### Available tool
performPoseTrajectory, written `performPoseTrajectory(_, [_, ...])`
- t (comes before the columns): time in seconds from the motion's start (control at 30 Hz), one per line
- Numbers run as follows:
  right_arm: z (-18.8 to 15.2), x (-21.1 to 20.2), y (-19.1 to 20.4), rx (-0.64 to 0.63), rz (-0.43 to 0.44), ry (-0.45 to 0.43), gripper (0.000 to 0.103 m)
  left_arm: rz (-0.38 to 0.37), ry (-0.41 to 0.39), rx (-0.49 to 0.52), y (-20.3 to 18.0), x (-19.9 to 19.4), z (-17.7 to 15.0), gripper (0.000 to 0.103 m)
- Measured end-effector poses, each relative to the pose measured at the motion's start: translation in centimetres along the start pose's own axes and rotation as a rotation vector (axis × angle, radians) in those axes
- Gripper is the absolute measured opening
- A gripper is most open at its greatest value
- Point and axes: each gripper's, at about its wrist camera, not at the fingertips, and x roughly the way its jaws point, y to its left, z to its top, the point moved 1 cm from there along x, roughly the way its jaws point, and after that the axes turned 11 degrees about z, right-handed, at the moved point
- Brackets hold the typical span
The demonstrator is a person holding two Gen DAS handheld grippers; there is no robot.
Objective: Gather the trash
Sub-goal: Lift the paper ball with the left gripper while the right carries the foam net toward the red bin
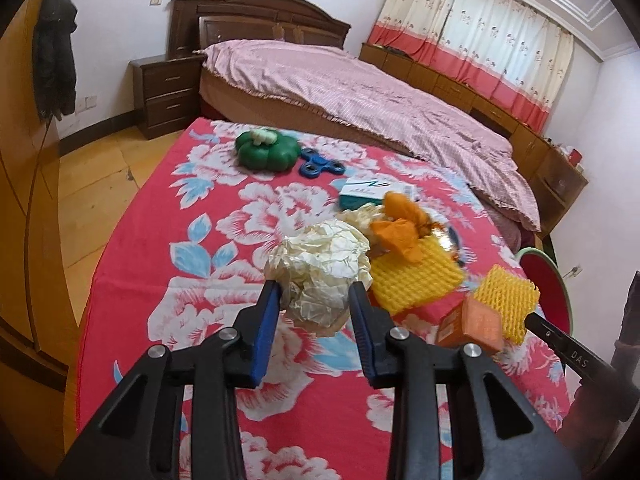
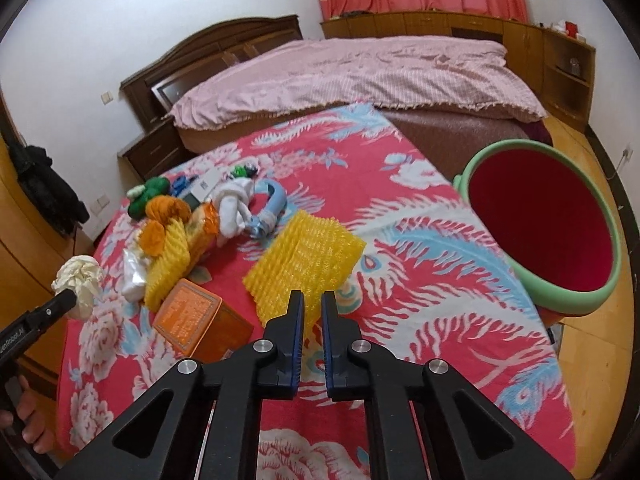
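Observation:
My left gripper [image 1: 314, 292] is shut on a crumpled cream paper ball [image 1: 320, 268] and holds it above the red floral cloth [image 1: 160, 248]; the ball also shows in the right wrist view [image 2: 80, 280]. My right gripper [image 2: 313, 300] is shut on a yellow foam fruit net [image 2: 304, 256], lifted over the cloth; it also shows in the left wrist view [image 1: 506, 300]. A second yellow foam net [image 1: 412, 276], orange peel [image 1: 400, 224] and an orange box [image 2: 188, 314] lie on the cloth. A green bin with a red inside [image 2: 544, 232] stands to the right.
A green pumpkin toy [image 1: 266, 150], a blue fidget spinner [image 1: 320, 164], a teal and white box [image 1: 372, 190], white socks [image 2: 236, 208] and a blue curved object [image 2: 272, 204] lie on the cloth. A bed with a pink cover [image 1: 340, 88] stands behind.

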Motion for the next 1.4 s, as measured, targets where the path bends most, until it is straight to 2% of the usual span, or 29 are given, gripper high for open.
performPoseTrajectory(0.27, [0.3, -3.4, -0.4, 0.009, 0.000, -0.080, 0.005, -0.055, -0.045, 0.044, -2.9, -2.5, 0.8, 0.036])
performPoseTrajectory(0.63, [1.0, -7.5, -1.3, 0.014, 0.002, -0.174, 0.004, -0.140, -0.063, 0.129, -8.3, -4.7, 1.2, 0.036])
performPoseTrajectory(0.83, [0.6, -7.3, -2.6, 0.060, 0.012, -0.143, 0.007, -0.152, -0.054, 0.144, -9.6, -4.7, 0.7, 0.036])
performPoseTrajectory(0.97, [0.1, -6.6, -3.1, 0.095, 0.006, -0.114, 0.024, -0.138, -0.053, 0.133, -9.1, -4.5, 0.5, 0.036])
performPoseTrajectory(1.0, [0.0, -6.3, -3.3, 0.106, 0.009, -0.105, 0.026, -0.131, -0.056, 0.129, -8.9, -4.5, 0.5, 0.036])
performPoseTrajectory(1.4, [-1.4, -2.9, -4.1, 0.142, -0.038, -0.001, 0.029, -0.102, -0.035, 0.098, -7.2, -3.4, 0.0, 0.036])
